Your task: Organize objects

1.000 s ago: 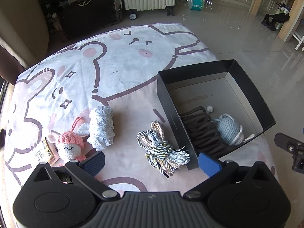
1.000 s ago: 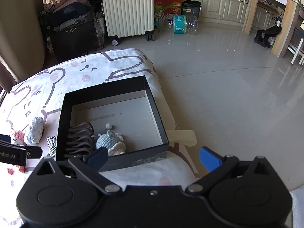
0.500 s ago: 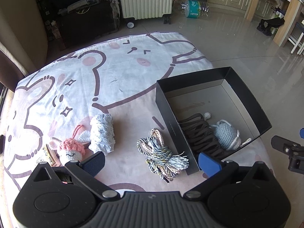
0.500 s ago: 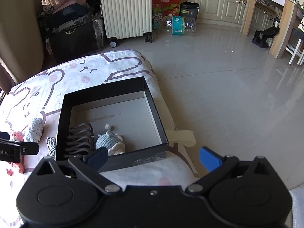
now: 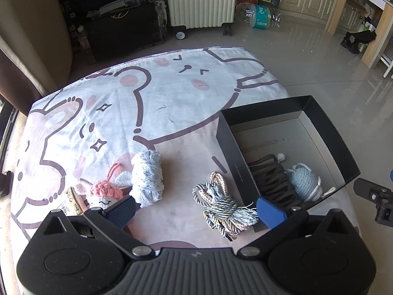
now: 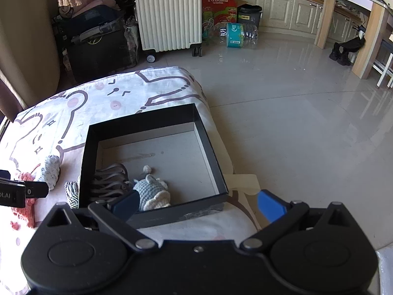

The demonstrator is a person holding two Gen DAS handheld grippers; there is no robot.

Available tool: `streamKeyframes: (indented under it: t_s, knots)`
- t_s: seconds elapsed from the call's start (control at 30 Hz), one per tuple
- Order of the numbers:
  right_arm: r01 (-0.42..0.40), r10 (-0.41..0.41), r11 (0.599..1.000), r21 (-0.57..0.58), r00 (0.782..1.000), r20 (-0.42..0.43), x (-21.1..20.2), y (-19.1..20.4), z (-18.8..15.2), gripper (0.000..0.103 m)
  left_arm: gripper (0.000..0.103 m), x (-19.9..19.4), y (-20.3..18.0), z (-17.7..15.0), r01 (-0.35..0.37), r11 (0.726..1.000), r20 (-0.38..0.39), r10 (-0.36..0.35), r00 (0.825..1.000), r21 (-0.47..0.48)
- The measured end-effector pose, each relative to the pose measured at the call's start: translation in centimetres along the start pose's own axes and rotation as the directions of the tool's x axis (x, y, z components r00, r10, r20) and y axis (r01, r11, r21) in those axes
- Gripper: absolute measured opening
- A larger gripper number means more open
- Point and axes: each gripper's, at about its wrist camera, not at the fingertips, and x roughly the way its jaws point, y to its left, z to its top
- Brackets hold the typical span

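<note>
We find both sets of fingers spread wide and holding nothing. The left gripper [image 5: 196, 211] hangs above the near part of the desk [image 5: 172, 113], which is covered in a soft cloth printed with cartoon bears. The right gripper [image 6: 197, 202] hangs over the near wall of the black box [image 6: 152, 123].

The box is rigid, square, matte black outside with a pale grey floor. Inside, against its left wall, lies a ridged stack of dark looped bands [image 5: 272, 179]; touching it sits a blue-grey crocheted toy [image 5: 304, 180]. The far and right portions of the floor are bare.

On the cloth, just left of the box, lies a twisted cord bundle with a frayed tassel [image 5: 224, 207]. Further left stand a pale blue knitted roll [image 5: 147, 178] and, touching it, a pink-capped crocheted doll [image 5: 103, 193].

The box's right wall sits close to the desk's edge.
</note>
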Motion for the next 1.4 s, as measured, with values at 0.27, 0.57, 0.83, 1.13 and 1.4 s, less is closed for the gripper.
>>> streamKeyframes:
  t_s: [0.27, 0.57, 0.83, 1.13, 1.4]
  knots:
    - [-0.021, 0.021, 0.999, -0.039, 1.000, 0.012, 0.3, 1.6, 1.0, 0.103, 0.103, -0.2, 2.1, 0.1, -0.021, 0.999, 0.008, 0.022, 1.000, -0.046]
    - [-0.064, 0.067, 0.994, -0.087, 0.997, 0.026, 0.6, 4.3, 2.3, 0.103, 0.103, -0.8, 5.2, -0.1, -0.063, 0.993, 0.013, 0.065, 0.998, -0.100]
    - [-0.111, 0.117, 0.982, -0.154, 0.993, 0.031, 0.8, 7.3, 2.9, 0.103, 0.103, -1.6, 7.9, -0.7, -0.104, 0.986, 0.011, 0.106, 0.994, -0.133]
    - [-0.165, 0.174, 0.965, -0.202, 0.984, 0.028, 0.5, 10.1, 2.9, 0.103, 0.103, -2.8, 10.7, -1.8, -0.131, 0.976, 0.015, 0.135, 0.991, -0.173]
    - [-0.190, 0.200, 0.953, -0.238, 0.979, 0.022, -0.1, 11.8, 2.2, 0.103, 0.103, -4.0, 13.0, -3.4, -0.133, 0.967, 0.022, 0.141, 0.990, -0.218]
